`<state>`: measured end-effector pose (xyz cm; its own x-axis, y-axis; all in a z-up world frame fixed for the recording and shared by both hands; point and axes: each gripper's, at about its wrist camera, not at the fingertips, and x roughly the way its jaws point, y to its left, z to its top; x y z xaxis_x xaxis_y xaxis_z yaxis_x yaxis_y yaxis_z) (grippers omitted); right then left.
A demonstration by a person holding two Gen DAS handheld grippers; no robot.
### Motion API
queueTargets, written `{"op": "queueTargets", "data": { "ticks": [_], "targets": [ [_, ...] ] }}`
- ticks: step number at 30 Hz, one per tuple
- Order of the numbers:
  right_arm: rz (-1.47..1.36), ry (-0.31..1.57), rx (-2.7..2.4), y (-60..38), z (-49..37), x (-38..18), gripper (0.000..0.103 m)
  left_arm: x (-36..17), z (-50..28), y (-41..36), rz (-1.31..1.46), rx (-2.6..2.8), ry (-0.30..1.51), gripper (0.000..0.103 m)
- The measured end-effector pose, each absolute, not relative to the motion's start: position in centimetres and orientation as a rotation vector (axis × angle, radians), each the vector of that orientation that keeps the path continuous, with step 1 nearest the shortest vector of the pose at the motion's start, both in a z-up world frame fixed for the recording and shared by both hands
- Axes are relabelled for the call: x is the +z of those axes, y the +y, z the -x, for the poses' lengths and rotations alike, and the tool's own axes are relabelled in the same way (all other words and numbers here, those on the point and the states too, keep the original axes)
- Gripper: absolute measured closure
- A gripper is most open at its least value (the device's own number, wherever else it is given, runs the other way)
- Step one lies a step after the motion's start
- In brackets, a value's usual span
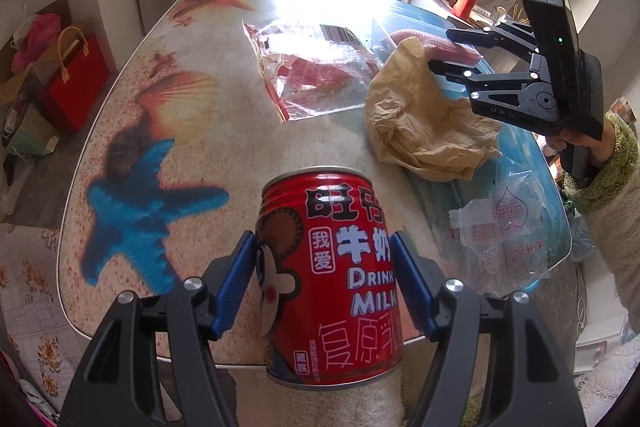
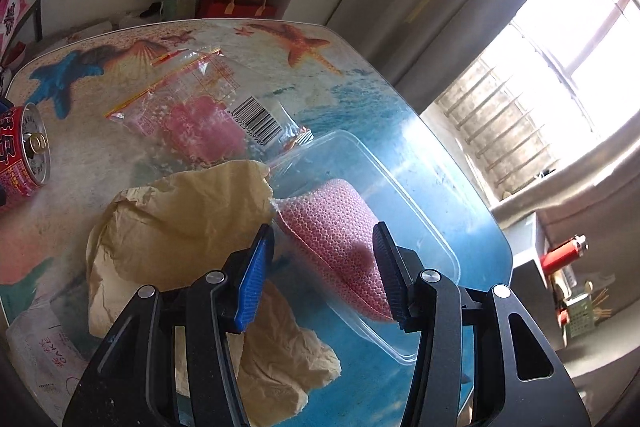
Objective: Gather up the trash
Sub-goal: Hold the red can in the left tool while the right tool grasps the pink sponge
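**Gripping a red milk can while the other tongs hang over a clear tray**

Looking along the left gripper [image 1: 324, 287], its two blue pads press against the sides of a red drink can [image 1: 334, 275] printed with "DRINK MILK" and a cartoon face — the can is upright and held at the near edge of the table [image 1: 132, 131], whose top carries a seaside print of starfish and shells. Beyond the can lie a crumpled tan paper bag [image 1: 424, 123], a clear zip bag [image 1: 316, 71] with red contents and a barcode label, and, to the right, a clear printed wrapper [image 1: 500, 239]. The right gripper [image 1: 440, 51] shows at the far right, held in a hand in a fuzzy sleeve, its fingers spread above the paper bag.

From the right wrist, the right gripper [image 2: 324, 267] is wide open and holds nothing. Between its fingers lies a pink foam net [image 2: 336, 235] inside a clear plastic tray [image 2: 420, 203] — whether the pads touch it I cannot tell. The paper bag [image 2: 180, 227] sits just beside the tray, the zip bag [image 2: 192, 107] behind it, and the can [image 2: 24, 155] at the far left.
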<state>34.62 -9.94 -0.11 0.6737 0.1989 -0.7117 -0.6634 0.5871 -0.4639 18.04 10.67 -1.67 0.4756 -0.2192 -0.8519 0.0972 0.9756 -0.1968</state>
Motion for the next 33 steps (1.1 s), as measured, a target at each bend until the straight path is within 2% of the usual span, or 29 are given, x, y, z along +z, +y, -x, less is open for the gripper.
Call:
{"op": "queueTargets", "data": {
  "ticks": [3, 6, 11, 21, 33],
  "targets": [
    [0.83, 0.638, 0.535, -9.7, -34.4, -0.4, 0.058, -1.7, -18.0, 10.7, 0.129, -0.196, 1.057, 0.037],
    [0.825, 0.627, 0.523, -9.7, -34.2, -0.1, 0.068, -1.7, -18.0, 10.7, 0.129, -0.195, 1.057, 0.037],
    [0.79, 0.606, 0.492, -10.4, -34.0, 1.0, 0.073, -1.7, -18.0, 10.7, 0.127, -0.195, 1.057, 0.037],
    [0.613, 0.625, 0.493, -12.4, -34.3, 3.5, 0.076, -1.8, -17.8, 10.5, 0.125, -0.188, 1.049, 0.037],
    [0.453, 0.745, 0.576, -13.1, -35.0, 3.6, 0.071, -1.8, -17.8, 10.7, 0.132, -0.188, 1.05, 0.037]
  ]
}}
